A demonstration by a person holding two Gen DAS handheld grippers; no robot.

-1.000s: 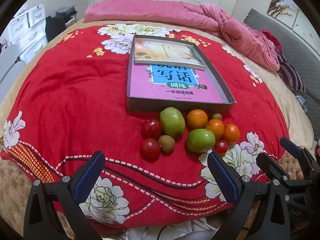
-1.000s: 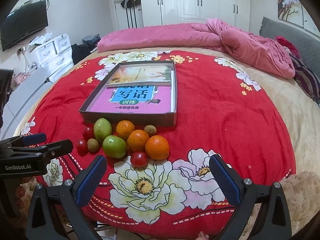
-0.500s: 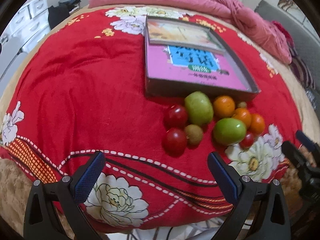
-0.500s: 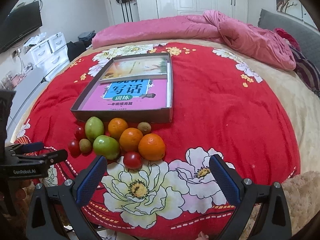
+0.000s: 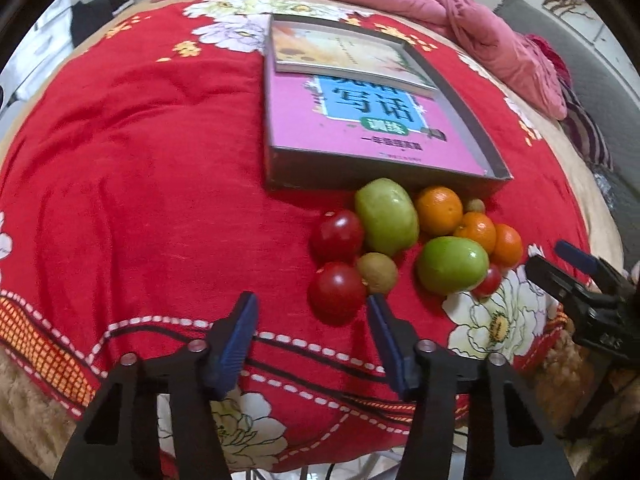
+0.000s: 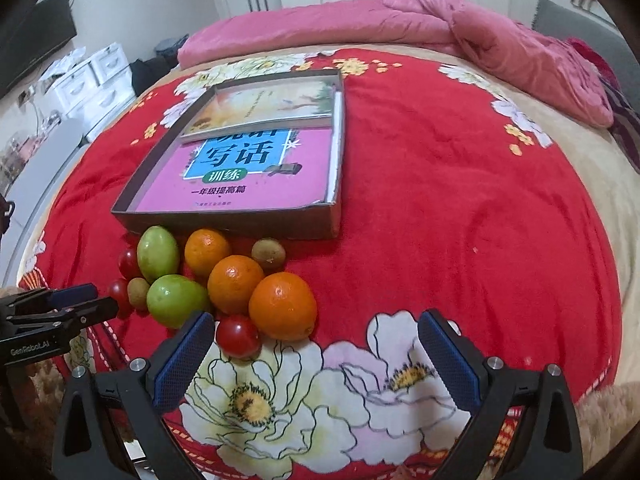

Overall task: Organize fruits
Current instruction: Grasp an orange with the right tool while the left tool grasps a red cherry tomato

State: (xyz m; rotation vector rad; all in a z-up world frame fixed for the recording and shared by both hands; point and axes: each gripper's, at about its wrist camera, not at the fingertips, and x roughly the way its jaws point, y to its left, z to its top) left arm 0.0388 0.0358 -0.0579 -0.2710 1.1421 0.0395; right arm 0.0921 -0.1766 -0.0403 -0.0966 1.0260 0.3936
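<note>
While fruit remains piled on the red floral bedspread point(image 5: 132, 184) before the grey cardboard tray point(image 5: 384, 168) | left claw point(image 5: 312, 320) has narrowed, empty, nearing the near red tomato point(image 5: 337, 288) | right claw point(image 6: 316, 344) wide open, empty | sorting not begun.

The left gripper point(image 5: 312, 334) hovers with jaws apart over the red blanket point(image 5: 132, 184), its right pad just beside a red fruit point(image 5: 338, 292) (nothing gripped). Behind the fruit pile sits a tray point(image 5: 384, 182) holding books point(image 5: 360, 120).
</note>
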